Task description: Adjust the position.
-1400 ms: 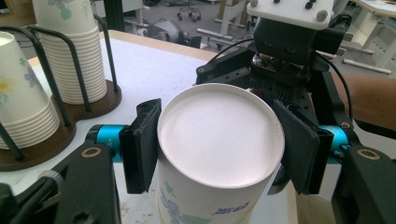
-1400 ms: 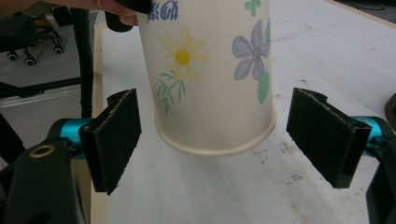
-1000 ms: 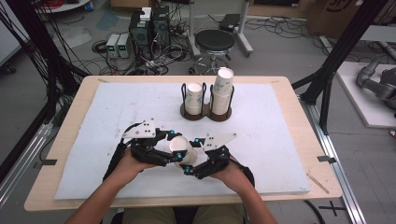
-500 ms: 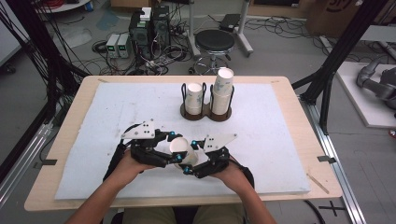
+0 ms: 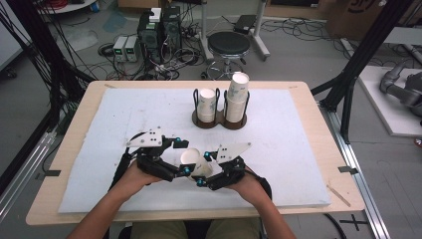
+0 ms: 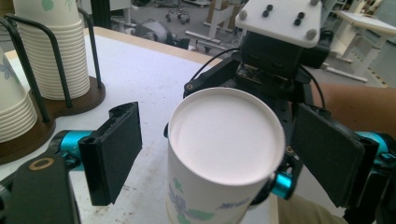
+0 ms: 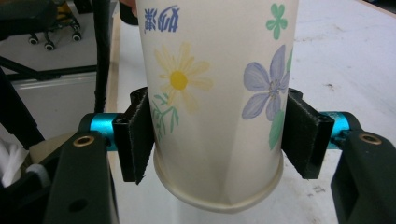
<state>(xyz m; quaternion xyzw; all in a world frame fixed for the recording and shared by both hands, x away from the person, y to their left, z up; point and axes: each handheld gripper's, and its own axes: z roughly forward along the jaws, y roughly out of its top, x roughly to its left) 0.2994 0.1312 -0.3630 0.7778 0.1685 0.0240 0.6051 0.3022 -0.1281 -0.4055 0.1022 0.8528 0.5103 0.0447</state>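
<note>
High view looks down on a pale wooden table (image 5: 74, 164) whose top is almost wholly covered by a white foam sheet (image 5: 124, 114), lightly scuffed and flecked. Near the far middle of the sheet stands a dark two-bay cup holder (image 5: 219, 119) with wire uprights, a stack of white paper cups (image 5: 238, 94) in each bay, the right-hand stack taller. Beyond the table the grey floor carries a black round stool (image 5: 228, 45), several computer boxes (image 5: 160, 25) and a tangle of cables; black frame posts (image 5: 358, 55) rise at both sides, and a white platform with a grey arm (image 5: 400, 89) lies at the far right.

At the near middle of the sheet, the right tongs (image 5: 201, 172) are closed on a flowered paper cup (image 5: 194, 162), held just above the surface and tilted so its open mouth faces left. Right gripper view shows both black pads (image 7: 135, 140) pressed to the cup's sides near its base rim, one on each side. The left tongs (image 5: 183, 157) stand spread wide with nothing gripped; in the left gripper view the cup's mouth sits between the two pads (image 6: 114, 149) with clear gaps on both sides. The two grippers are close together, nearly facing one another.
</note>
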